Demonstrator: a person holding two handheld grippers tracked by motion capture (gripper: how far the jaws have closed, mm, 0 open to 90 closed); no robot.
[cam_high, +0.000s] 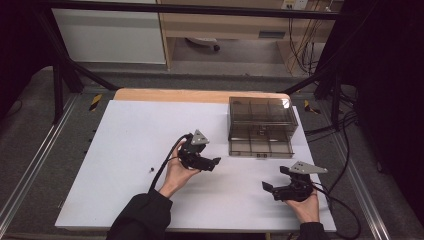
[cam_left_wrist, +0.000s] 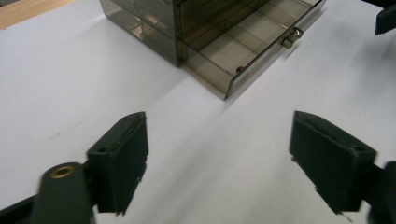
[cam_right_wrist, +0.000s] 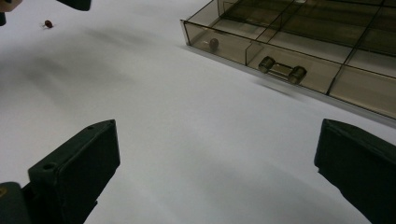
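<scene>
Fingers of the left gripper (cam_high: 216, 161) stood wide apart, empty, above the white desk (cam_high: 125, 150); right gripper (cam_high: 268, 187) fingers also spread, holding nothing. The smoky plastic drawer box (cam_high: 262, 119) sat at the desk's far right, drawer (cam_high: 260, 148) pulled out, a small bead (cam_right_wrist: 214, 43) inside. Another bead (cam_high: 151, 169) lay loose left of the left hand.

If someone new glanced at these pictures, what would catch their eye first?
Probably the smoky see-through drawer box at the far right of the white table, its bottom drawer pulled out. Next, the left gripper and right gripper, both open and holding nothing.
</scene>
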